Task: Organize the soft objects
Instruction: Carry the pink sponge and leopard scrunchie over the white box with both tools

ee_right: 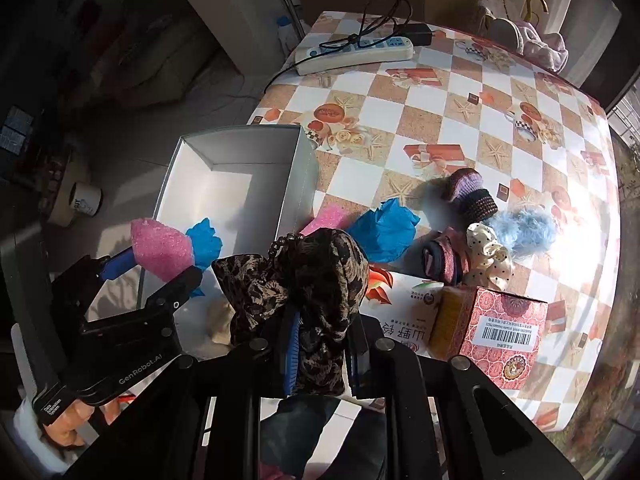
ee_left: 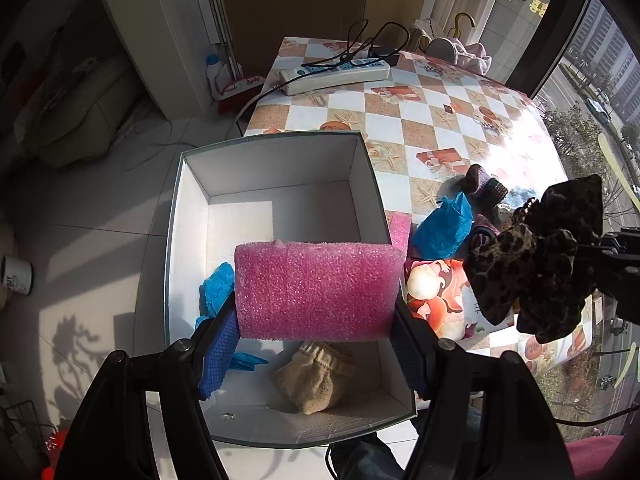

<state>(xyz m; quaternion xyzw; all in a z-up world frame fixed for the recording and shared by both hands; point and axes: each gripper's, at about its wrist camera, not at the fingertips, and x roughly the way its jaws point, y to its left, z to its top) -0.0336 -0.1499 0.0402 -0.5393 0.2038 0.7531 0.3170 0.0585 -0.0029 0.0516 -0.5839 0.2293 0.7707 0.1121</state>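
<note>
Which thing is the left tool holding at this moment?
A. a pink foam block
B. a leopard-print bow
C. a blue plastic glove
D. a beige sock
A: the left tool is shut on the pink foam block above the white box; the leopard-print bow is in the right tool, and the beige sock lies inside the box.

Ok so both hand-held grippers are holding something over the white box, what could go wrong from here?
1. The pink foam block in the left hand-held gripper spans much of the white box; dropped flat it may bury the beige sock and blue glove.
2. The leopard bow in the right hand-held gripper hangs near the box's right wall and could land outside.
3. Both grippers crowd one box and may bump.
</note>
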